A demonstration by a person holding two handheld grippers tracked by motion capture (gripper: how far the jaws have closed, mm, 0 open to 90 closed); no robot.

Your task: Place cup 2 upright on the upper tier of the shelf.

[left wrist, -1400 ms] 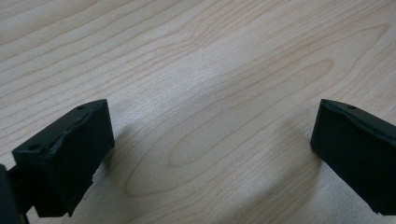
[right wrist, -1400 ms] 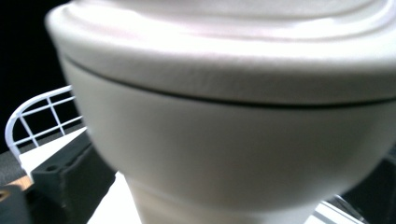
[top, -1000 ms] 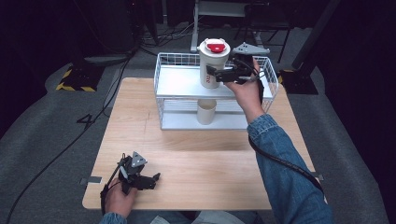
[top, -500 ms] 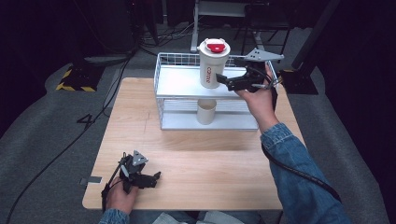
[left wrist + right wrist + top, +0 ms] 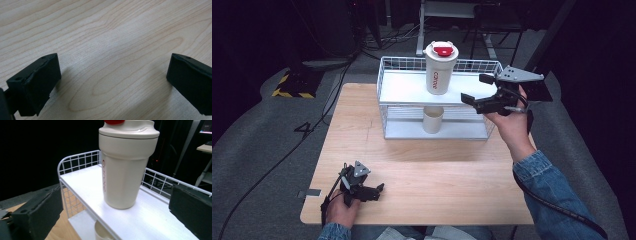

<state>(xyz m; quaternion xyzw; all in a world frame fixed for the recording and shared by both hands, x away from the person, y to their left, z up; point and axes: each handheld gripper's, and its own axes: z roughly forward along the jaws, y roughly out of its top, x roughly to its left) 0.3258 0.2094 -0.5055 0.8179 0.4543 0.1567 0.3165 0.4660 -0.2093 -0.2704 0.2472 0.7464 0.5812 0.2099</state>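
Our right gripper [image 5: 476, 88] hangs, jaws apart, just right of the tumbler [image 5: 440, 68] on the rack [image 5: 399, 89]; our left gripper [image 5: 371, 190] rests on the counter [image 5: 437, 185].

Right gripper [image 5: 478, 89] raised, fingers apart; left gripper [image 5: 374, 190] low, fingers apart.

Tumbler [image 5: 440, 70] on rack [image 5: 402, 87] top shelf, cup [image 5: 432, 120] below, rack at table [image 5: 422, 180] rear.

I have let go of the cream tumbler [image 5: 440, 68] and drawn my right gripper [image 5: 478, 89] back; its fingers [image 5: 469, 99] now stand wide, clear of it.
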